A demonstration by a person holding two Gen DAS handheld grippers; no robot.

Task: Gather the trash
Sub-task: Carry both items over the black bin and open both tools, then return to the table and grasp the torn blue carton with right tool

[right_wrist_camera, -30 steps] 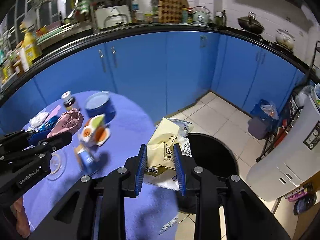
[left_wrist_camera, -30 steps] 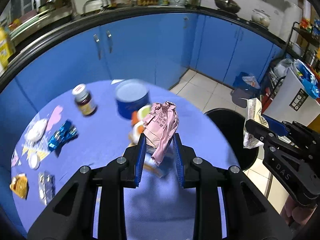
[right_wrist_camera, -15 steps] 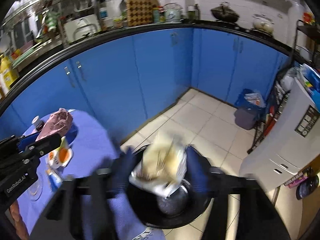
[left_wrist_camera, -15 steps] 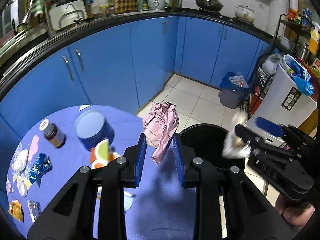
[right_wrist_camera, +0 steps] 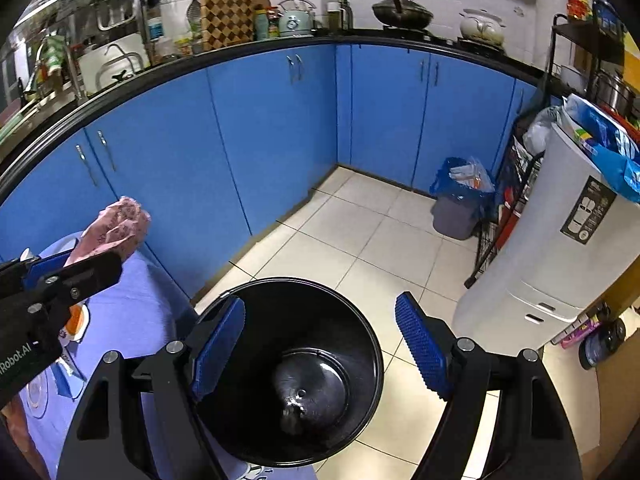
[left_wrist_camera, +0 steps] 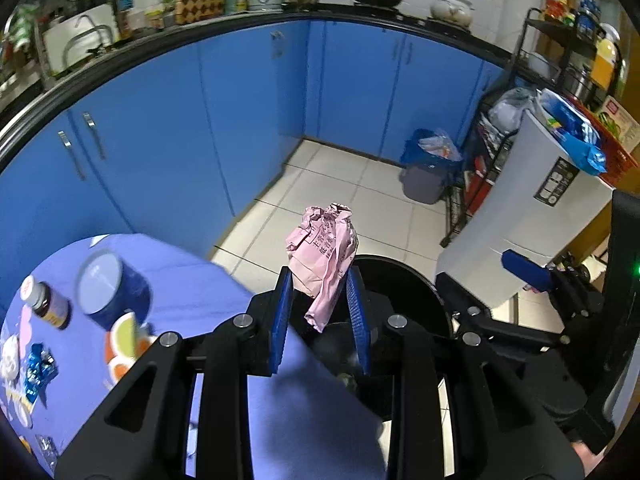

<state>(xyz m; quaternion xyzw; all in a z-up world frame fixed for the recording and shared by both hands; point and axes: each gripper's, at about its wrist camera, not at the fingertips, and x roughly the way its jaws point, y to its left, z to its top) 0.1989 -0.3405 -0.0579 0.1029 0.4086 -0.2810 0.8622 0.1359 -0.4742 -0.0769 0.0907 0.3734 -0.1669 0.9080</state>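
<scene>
A crumpled pink paper wrapper (left_wrist_camera: 324,244) sticks up between the blue pads of my left gripper (left_wrist_camera: 320,280), which is shut on it. It hangs over the table's edge, at the near rim of the black trash bin (left_wrist_camera: 420,280). The right wrist view shows the same pink wrapper (right_wrist_camera: 116,228) at far left. My right gripper (right_wrist_camera: 320,320) hovers right above the black bin (right_wrist_camera: 352,340). Its jaws are opening wide with nothing between them. Only a dim shiny shape shows at the bin's bottom. In the left wrist view the right gripper (left_wrist_camera: 488,284) appears at the right.
The round table with a purple cloth (left_wrist_camera: 180,280) carries a blue tin (left_wrist_camera: 112,288), a brown bottle (left_wrist_camera: 44,300), a fruit-print plate (left_wrist_camera: 124,340) and small wrappers. Blue cabinets (right_wrist_camera: 260,128) line the back. A white appliance (right_wrist_camera: 560,248) and a small grey bin (right_wrist_camera: 460,208) stand on the tiled floor at the right.
The right gripper opened over the black bin and the yellowish bag left its jaws. The left gripper carried the pink wrapper from above the table to the bin's edge.
</scene>
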